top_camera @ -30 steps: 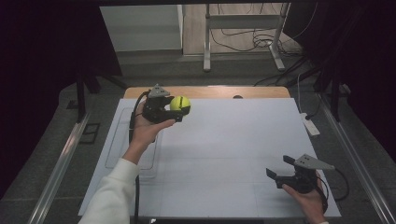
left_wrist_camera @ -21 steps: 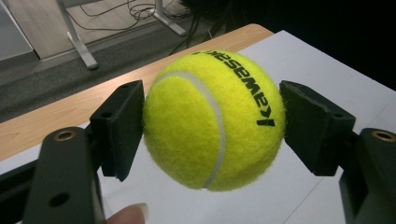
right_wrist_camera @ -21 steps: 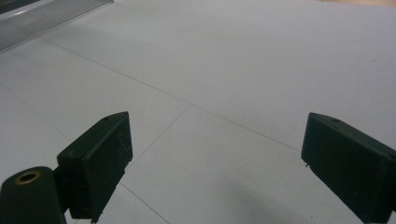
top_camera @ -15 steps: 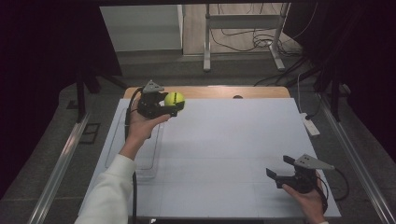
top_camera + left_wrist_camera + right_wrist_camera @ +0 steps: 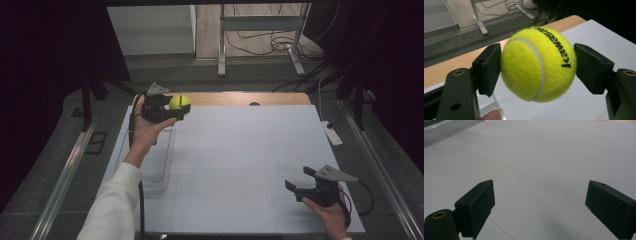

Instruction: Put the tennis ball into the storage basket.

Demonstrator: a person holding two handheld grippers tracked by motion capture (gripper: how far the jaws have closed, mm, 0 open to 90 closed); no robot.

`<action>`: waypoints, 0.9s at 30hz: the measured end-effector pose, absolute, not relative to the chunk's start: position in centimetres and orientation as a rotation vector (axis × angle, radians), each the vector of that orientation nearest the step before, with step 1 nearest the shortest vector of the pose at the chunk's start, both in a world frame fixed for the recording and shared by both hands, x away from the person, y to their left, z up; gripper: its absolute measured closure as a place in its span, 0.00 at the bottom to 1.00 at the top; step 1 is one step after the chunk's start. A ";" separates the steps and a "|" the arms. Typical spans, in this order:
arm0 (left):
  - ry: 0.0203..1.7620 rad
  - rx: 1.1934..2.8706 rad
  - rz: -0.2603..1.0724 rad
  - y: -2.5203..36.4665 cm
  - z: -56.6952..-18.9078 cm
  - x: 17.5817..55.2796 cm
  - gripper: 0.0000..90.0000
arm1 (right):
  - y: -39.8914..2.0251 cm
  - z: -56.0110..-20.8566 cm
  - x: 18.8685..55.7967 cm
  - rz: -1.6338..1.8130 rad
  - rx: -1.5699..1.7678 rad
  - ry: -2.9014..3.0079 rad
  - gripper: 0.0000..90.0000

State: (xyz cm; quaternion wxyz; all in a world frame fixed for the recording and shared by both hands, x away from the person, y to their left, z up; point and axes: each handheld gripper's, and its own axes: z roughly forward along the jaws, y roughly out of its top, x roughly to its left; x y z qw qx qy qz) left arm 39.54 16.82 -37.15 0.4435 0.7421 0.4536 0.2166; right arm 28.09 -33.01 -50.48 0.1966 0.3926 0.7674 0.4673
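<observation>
A yellow tennis ball [image 5: 179, 102] with black lettering hangs above the table's far left corner, and my left gripper [image 5: 176, 109] is shut on it. In the left gripper view both black pads press the sides of the tennis ball [image 5: 537, 63], and my left gripper [image 5: 537, 67] holds it over the table's far edge. At the near right, my right gripper [image 5: 296, 181] rests low over the white table [image 5: 250, 150], its jaws wide apart. The right gripper view has my right gripper [image 5: 540, 205] open over bare white surface, nothing between the pads.
A clear shallow tray [image 5: 157, 162] lies on the table's left side, under the left forearm. A wooden strip [image 5: 240, 98] runs along the far edge. Beyond it are desk legs and cables on the floor. A white power strip [image 5: 332, 134] lies by the right edge.
The left hand carried the ball toward the far left of the table, away from the person. The right gripper has stayed put.
</observation>
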 end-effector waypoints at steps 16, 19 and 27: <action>1.192 1.826 0.582 18.8 -37.2 40.5 0.30 | -33.0 -50.5 28.1 1.303 1.104 2.149 0.10; 1.205 1.825 0.592 19.2 -37.3 40.6 0.30 | -33.0 -50.5 28.1 1.306 1.104 2.149 0.10; 1.239 1.813 0.612 20.3 -37.5 40.7 0.30 | -33.0 -50.5 28.1 1.305 1.106 2.149 0.10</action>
